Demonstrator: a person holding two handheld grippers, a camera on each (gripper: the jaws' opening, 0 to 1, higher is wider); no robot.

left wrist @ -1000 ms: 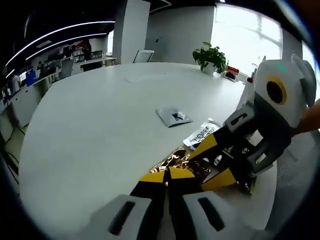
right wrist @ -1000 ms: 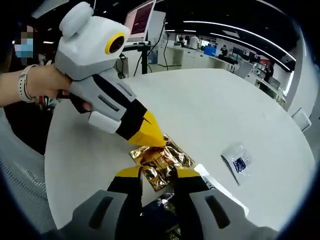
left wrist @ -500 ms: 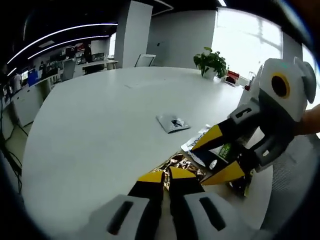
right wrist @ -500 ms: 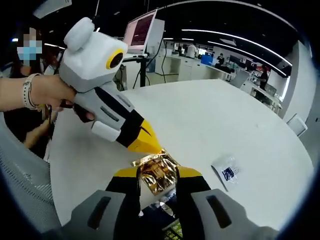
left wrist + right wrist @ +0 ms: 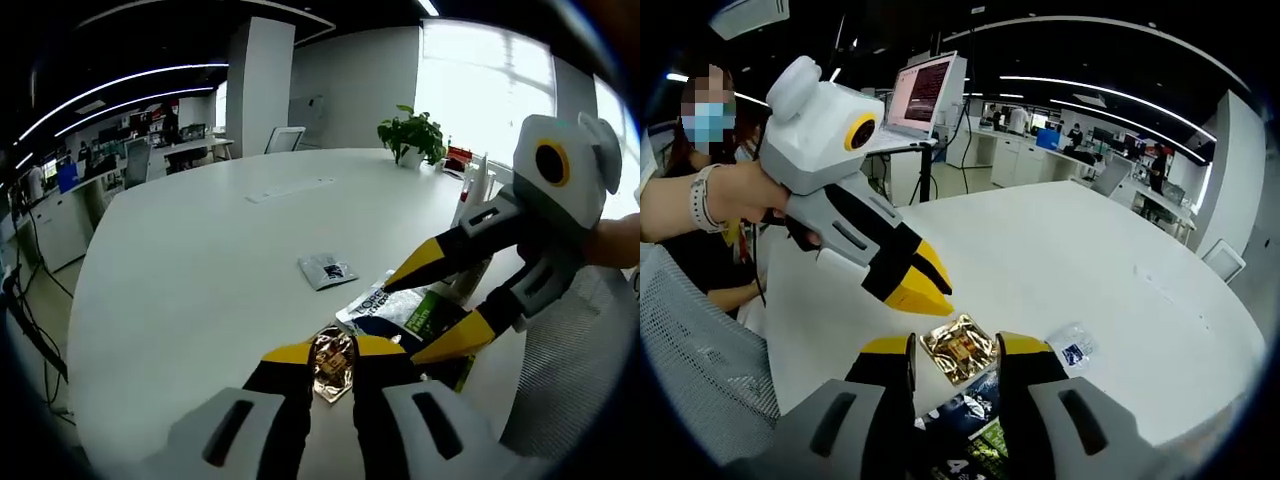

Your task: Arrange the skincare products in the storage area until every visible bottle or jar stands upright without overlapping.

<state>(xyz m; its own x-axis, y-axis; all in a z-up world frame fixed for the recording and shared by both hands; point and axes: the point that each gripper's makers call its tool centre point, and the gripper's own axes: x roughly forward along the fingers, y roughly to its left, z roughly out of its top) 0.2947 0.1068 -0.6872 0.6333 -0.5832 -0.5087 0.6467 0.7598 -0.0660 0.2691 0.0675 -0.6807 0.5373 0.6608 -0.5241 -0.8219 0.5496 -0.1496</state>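
A crumpled gold foil sachet [image 5: 333,362] lies on the white table [image 5: 200,260], seen through the gap of my left gripper [image 5: 335,350], which is open and hangs above it. My right gripper [image 5: 405,322] comes in from the right, open wide, its jaws straddling a green and black sachet [image 5: 428,315] and a white sachet [image 5: 365,303]. In the right gripper view my right gripper [image 5: 958,348] frames the gold sachet [image 5: 960,345], with dark sachets [image 5: 970,412] below it. My left gripper [image 5: 925,285], held in a hand, hovers just above the foil.
A small clear sachet with blue print [image 5: 325,270] [image 5: 1072,352] lies farther out on the table. A potted plant [image 5: 412,130] stands at the far edge. A mesh chair [image 5: 690,340] and a monitor on a stand [image 5: 922,95] are beside the table [image 5: 1060,260].
Both grippers have lifted away from the table, so the sachets look smaller. My left jaws, pressed together before, now stand apart. My right jaws have spread wider.
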